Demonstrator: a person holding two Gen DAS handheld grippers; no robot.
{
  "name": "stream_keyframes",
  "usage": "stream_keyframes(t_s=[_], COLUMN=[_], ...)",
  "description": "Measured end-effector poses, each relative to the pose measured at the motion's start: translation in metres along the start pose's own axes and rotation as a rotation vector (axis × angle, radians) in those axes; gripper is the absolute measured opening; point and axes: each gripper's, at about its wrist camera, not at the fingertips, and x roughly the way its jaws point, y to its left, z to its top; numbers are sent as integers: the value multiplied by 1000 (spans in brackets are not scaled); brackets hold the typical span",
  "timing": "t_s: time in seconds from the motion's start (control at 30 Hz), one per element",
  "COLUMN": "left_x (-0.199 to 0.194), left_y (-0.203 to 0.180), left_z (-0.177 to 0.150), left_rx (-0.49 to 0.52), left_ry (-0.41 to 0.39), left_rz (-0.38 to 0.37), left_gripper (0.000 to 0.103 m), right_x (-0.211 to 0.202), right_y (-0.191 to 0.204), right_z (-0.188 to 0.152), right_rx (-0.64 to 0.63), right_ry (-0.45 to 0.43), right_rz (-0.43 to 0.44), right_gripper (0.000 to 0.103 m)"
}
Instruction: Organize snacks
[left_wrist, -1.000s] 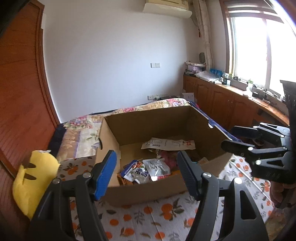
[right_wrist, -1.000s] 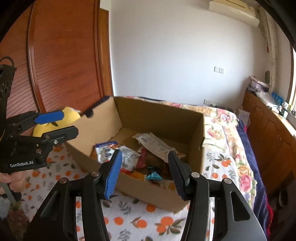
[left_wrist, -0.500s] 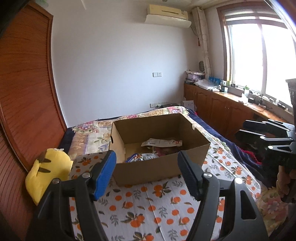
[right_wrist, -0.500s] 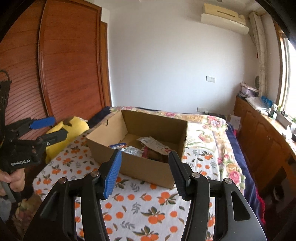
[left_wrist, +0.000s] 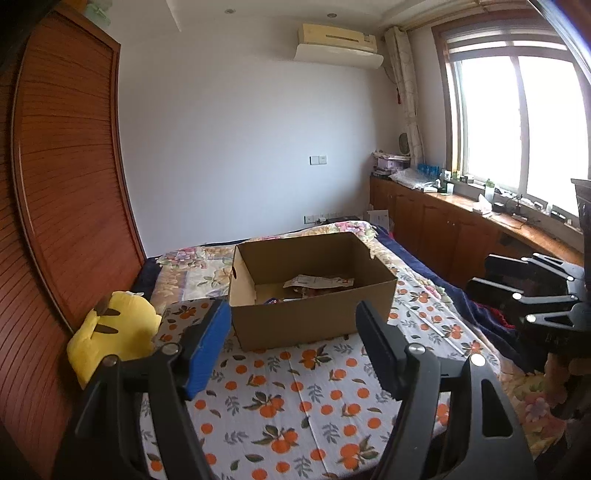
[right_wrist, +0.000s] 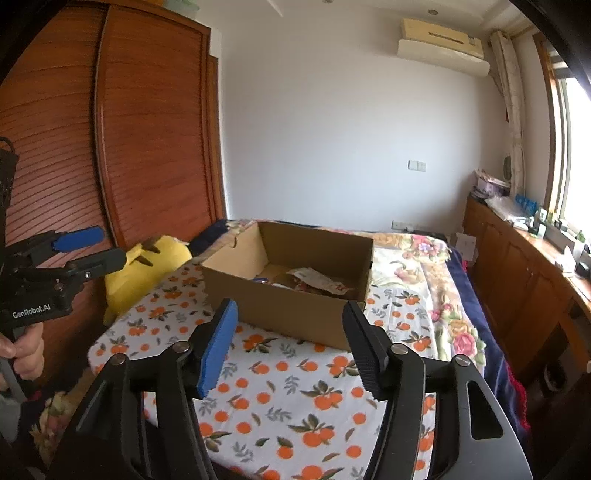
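Note:
An open cardboard box (left_wrist: 310, 317) stands on the bed with the orange-print sheet (left_wrist: 295, 398); it also shows in the right wrist view (right_wrist: 280, 306). Several snack packets (left_wrist: 317, 284) lie inside it, mostly hidden by the near wall; they also show in the right wrist view (right_wrist: 314, 280). My left gripper (left_wrist: 295, 332) is open and empty, well back from the box. My right gripper (right_wrist: 291, 328) is open and empty, also back from the box. The right gripper shows at the right edge of the left wrist view (left_wrist: 480, 273), and the left gripper at the left of the right wrist view (right_wrist: 107, 243).
A yellow plush toy (left_wrist: 110, 332) lies at the bed's left edge by the wooden wardrobe (left_wrist: 55, 221). Wooden cabinets (left_wrist: 461, 232) with clutter run under the window at the right. A floral quilt (right_wrist: 424, 258) covers the far part of the bed.
Both grippers have pulled back and up from the box, which now looks smaller and farther away. Both stay open and empty.

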Motion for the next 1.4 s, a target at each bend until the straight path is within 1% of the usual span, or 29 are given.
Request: stream_keyframes(t_s=[0.07,0.1,0.2,0.27,0.3,0.33,0.43,0.67,0.73,0.77,0.83,0.87,0.93,1.0,1.23,1.4], left_x=[-6,-9,-16,-19,-21,-22,-26,-32,-36,-38,-42,-44,-49,-52,-55,-55], left_y=[0,-1,-5,-8,-9,-11,-17,-24,-24,-23,-23,-24,-25,-27,-29,-27], left_z=[-4,-6,-13,-18,-21,-24,-34,-47,-50,-52,-54,-55,-58,-62,-71,-78], left_rx=[-9,-11,-8,-3,-5,-3,8,-6,-16,-19,-20,-18,-14,-9,-7,-42], left_ry=[-8,-11,-17,-21,-23,-25,-31,-23,-31,-34,-46,-55,-69,-76,-66,-60], left_rz=[5,7,17,12,14,23,37,60,63,65,72,78,83,85,98,103], left_gripper=[73,73,75,77,79,80,81,82,82,83,89,95,97,102,103,103], right_x=[-8,-10,-15,-18,-19,-20,-23,-31,-33,-35,-37,-38,-39,-39,-38,-39], right_y=[4,5,8,9,10,10,10,13,12,12,13,13,12,11,10,10], right_z=[-4,-5,-11,-16,-19,-21,-28,-37,-39,-40,-43,-45,-48,-50,-58,-65], right_rx=[-1,1,16,22,20,21,38,52,62,69,72,71,77,86,96,108], right_ry=[-10,-13,-14,-14,-14,-14,-15,-26,-37,-46,-55,-58,-64,-64,-58,-60], right_rz=[-4,-7,-10,-12,-16,-20,-22,-29,-39,-42,-56,-63,-74,-76,-117,-147], right_gripper=[68,72,79,87,87,87,88,93,98,102,103,103,103,103,103,103])
